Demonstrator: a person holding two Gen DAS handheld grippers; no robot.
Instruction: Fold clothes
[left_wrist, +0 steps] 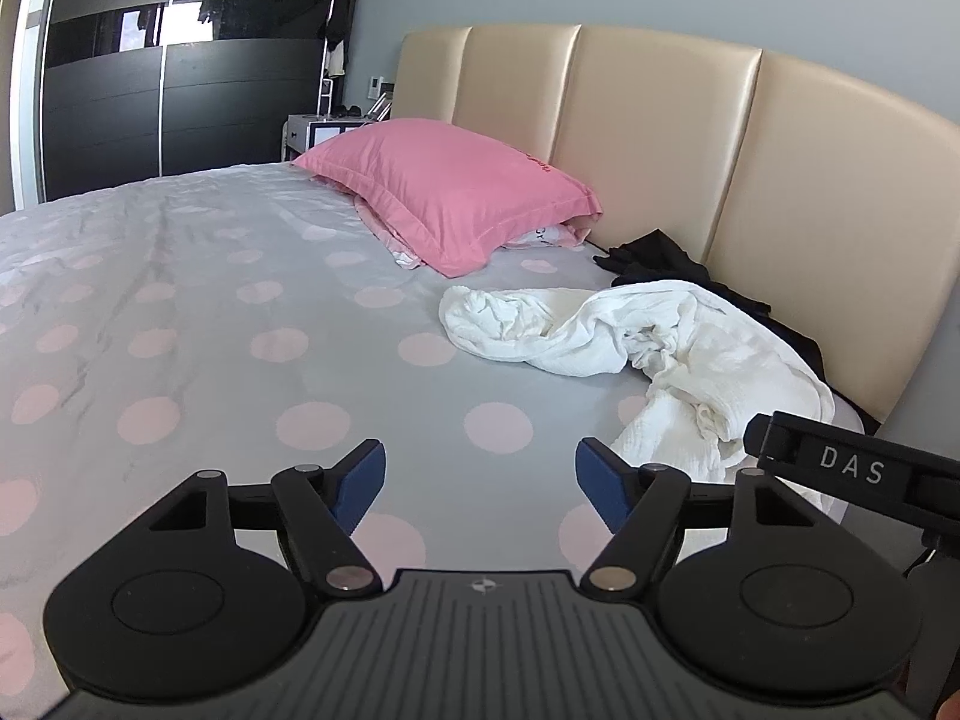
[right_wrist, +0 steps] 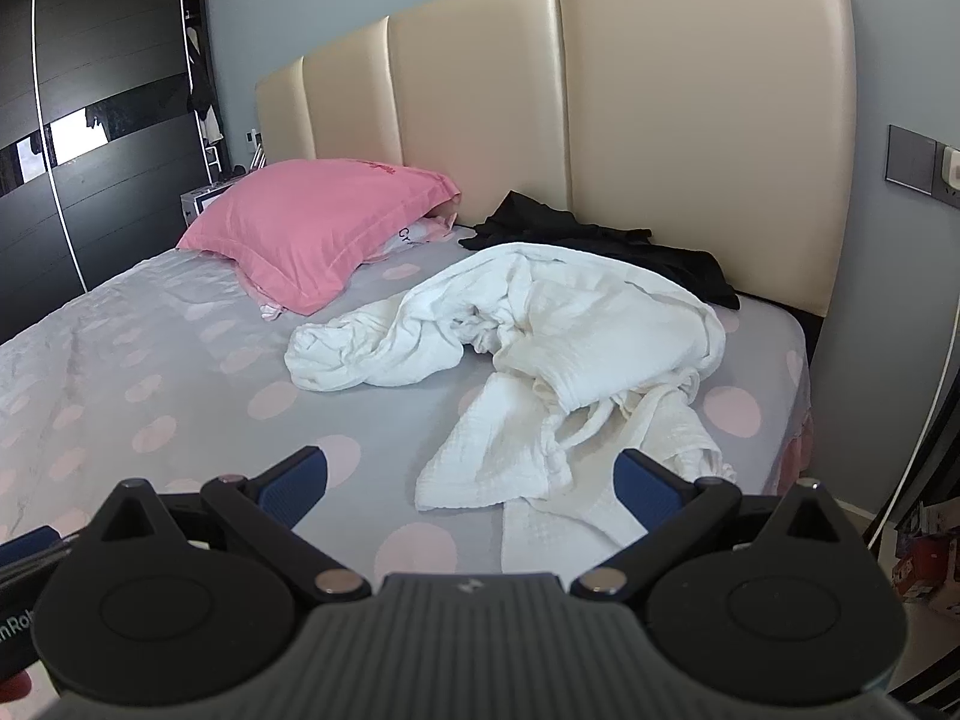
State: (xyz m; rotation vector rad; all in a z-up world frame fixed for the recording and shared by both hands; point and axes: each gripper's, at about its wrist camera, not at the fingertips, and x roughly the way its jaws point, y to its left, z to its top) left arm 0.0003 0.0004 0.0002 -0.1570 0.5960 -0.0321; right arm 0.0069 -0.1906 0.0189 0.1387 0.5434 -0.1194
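A crumpled white garment (right_wrist: 540,348) lies on the bed, its lower end reaching toward me. A black garment (right_wrist: 600,240) lies bunched behind it against the headboard. My right gripper (right_wrist: 471,483) hangs open just above the white garment's near corner, nothing between its blue pads. In the left wrist view the white garment (left_wrist: 648,348) sits to the right and the black garment (left_wrist: 660,261) beyond it. My left gripper (left_wrist: 480,480) is open over bare sheet, left of the white garment. The right gripper's body (left_wrist: 852,468) shows at the right edge.
The bed has a grey sheet (left_wrist: 240,330) with pink dots. A pink pillow (left_wrist: 456,192) leans near the beige padded headboard (right_wrist: 690,120). Dark wardrobe doors (left_wrist: 150,72) stand at the far left. The bed's right edge (right_wrist: 801,408) drops beside a grey wall.
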